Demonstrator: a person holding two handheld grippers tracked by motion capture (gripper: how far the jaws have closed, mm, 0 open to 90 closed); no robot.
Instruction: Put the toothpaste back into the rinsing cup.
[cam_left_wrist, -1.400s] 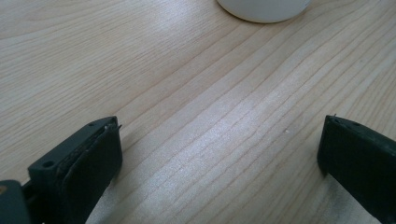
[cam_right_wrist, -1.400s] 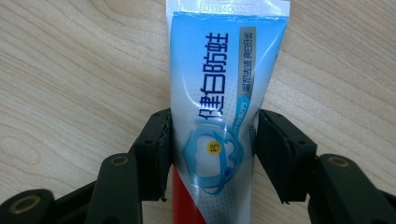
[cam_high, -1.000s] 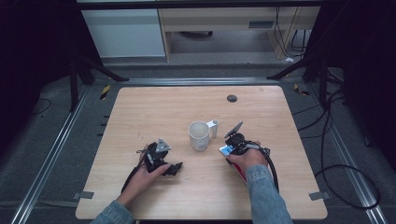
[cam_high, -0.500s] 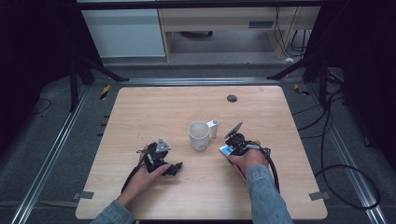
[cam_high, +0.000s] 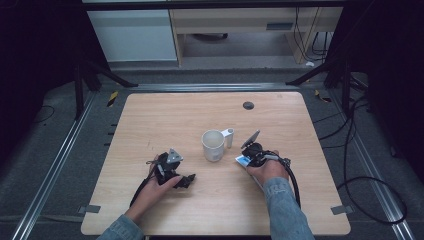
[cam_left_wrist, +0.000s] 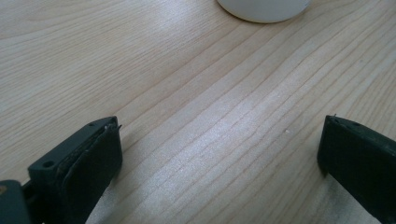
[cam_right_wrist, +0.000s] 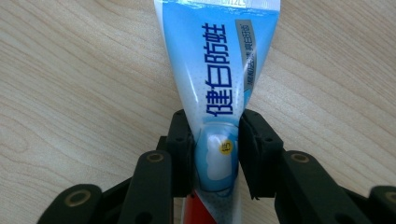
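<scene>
Right gripper view: right gripper (cam_right_wrist: 215, 154) clamps tube (cam_right_wrist: 219, 79) near its cap, long axis running forward; mug (cam_high: 213, 145) lies just left; left gripper (cam_left_wrist: 219, 154) jaws apart.

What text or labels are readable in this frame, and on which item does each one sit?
"健白防蛀": large blue characters running along the toothpaste tube clamped in the right tool.
Grey strip beside it on the tube: small characters, too blurred to read.
Yellow dot near the tube's shoulder: one character, too small to read.
White mug: no text visible.
</scene>
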